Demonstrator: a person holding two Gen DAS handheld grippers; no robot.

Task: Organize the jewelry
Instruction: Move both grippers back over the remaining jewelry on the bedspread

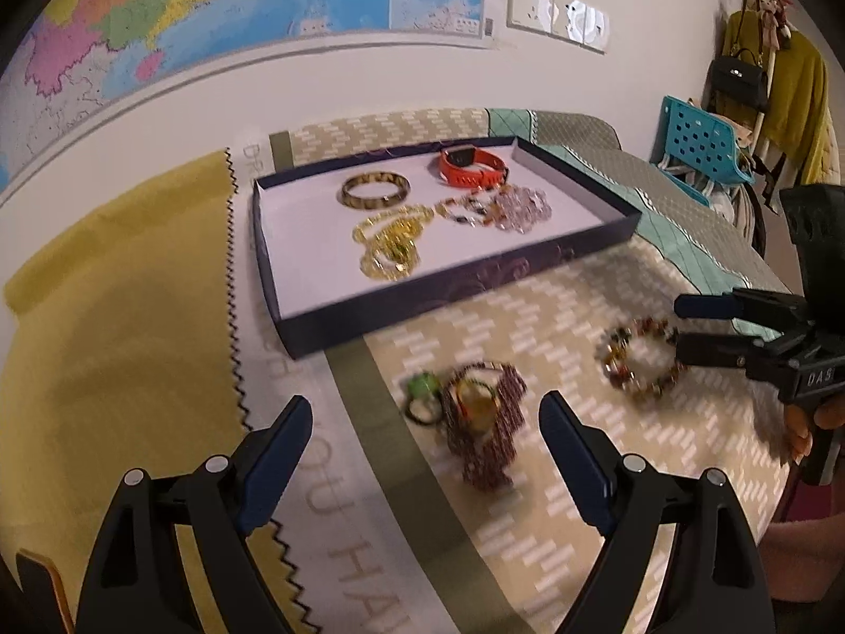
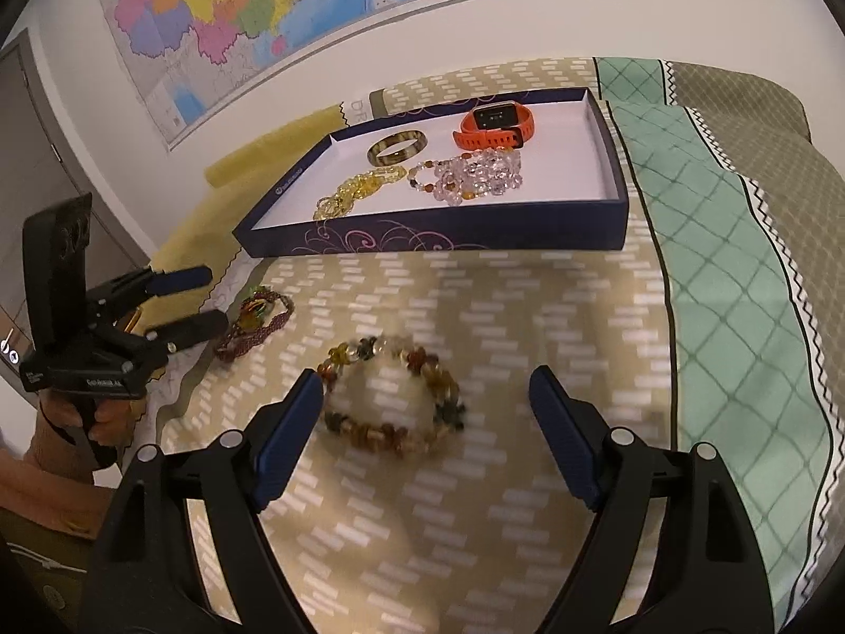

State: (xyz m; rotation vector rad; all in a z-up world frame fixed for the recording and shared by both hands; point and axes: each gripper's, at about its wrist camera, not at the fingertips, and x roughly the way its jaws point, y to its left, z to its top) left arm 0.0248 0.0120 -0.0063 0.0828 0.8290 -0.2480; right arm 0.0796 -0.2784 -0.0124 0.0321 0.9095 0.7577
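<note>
**Two pieces left outside the box**

The sorting was well along. The box point(image 2: 607, 222) already held a bangle point(image 2: 397, 147), an orange watch point(image 2: 496, 124), a yellow chain point(image 2: 359, 187) and clear and mixed bead strands point(image 2: 475, 174). Still out on the cover point(image 2: 528, 317) lay a stone bracelet point(image 2: 393, 396) and, well apart to its left, a dark red beaded tangle point(image 1: 483, 422) with a green ring point(image 1: 422, 396) just beside it.

The right gripper point(image 2: 425, 422) stood wide, empty, with the bracelet between its fingers; the left finger seemed to touch the beads, though blur made that uncertain. The left gripper point(image 1: 425, 454) was likewise wide and empty, hovering short of the red tangle.

The step in hand looked like picking up the bracelet. That would call for lowering the right fingers onto one side of the ring of beads and closing on the strand, not spanning the whole loop, then carrying it over the box's near wall to the bare white floor at the front. The beads would likely sag and swing once lifted.

The surface was a quilted beige cover with a teal checked band point(image 2: 713, 264) to the right and a yellow cloth point(image 1: 132, 343) to the left. A map point(image 2: 264, 10) hung on the wall behind, switches point(image 1: 560, 13) beside it; a blue chair point(image 1: 697, 142) and hanging clothes point(image 1: 792, 84) stood at the far right.
</note>
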